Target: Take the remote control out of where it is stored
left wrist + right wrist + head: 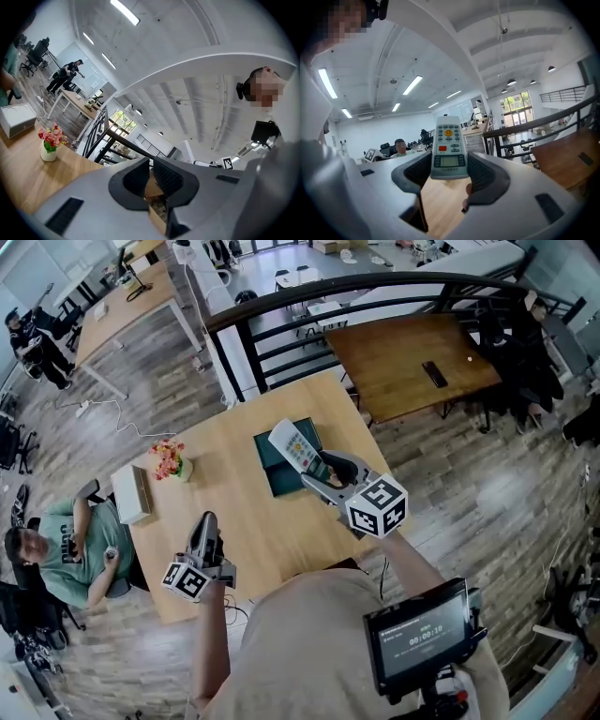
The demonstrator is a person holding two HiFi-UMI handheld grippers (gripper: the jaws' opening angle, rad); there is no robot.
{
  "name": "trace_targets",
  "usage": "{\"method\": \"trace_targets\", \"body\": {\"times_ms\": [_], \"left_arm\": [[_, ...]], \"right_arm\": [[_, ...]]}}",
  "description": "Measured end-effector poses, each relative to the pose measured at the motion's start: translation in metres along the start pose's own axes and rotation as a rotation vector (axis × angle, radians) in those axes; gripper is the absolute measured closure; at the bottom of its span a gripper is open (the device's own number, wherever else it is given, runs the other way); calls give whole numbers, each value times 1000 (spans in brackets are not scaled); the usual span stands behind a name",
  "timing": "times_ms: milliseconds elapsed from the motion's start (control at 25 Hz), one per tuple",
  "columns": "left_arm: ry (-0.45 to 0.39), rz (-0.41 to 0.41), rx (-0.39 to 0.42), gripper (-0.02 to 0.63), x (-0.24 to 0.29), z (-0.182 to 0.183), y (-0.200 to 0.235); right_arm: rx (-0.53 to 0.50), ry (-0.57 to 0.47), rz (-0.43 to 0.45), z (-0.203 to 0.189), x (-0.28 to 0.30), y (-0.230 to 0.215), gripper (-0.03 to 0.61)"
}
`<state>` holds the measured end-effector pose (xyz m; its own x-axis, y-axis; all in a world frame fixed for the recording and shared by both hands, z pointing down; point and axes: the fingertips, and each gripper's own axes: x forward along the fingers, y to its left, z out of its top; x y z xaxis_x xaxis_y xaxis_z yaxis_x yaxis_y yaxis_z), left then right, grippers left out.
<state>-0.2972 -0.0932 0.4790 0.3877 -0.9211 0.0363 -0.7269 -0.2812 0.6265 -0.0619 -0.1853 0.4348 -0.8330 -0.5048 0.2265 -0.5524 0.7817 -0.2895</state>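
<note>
A white remote control [293,446] with a yellow button and a small display is clamped by its lower end in my right gripper [315,468]. It is lifted above a dark green storage box [277,476] on the light wooden table [253,531]. The right gripper view has the remote [449,145] standing upright between the two pads, buttons facing the camera, with my right gripper [450,168] shut on it. My left gripper [205,521] hovers at the table's near left, shut with nothing in it. Its pads meet in the left gripper view [151,176].
A small vase of pink and red flowers [169,461] and a white box [131,493] stand on the table's left side. A person sits at the table's left end [56,559]. A black railing [281,324] and a darker wooden table [412,362] lie beyond.
</note>
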Motion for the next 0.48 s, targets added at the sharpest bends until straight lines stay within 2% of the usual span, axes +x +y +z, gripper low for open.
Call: {"method": "trace_targets", "body": {"times_ms": [160,480], "left_arm": [[31,-15,-10,606,-3,-8,7],[109,-43,6,606,-14,-26,24]], "right_arm": [[61,3,-11,-16,-1,6,331],[101,38,-69,-52,-5,17,331]]}}
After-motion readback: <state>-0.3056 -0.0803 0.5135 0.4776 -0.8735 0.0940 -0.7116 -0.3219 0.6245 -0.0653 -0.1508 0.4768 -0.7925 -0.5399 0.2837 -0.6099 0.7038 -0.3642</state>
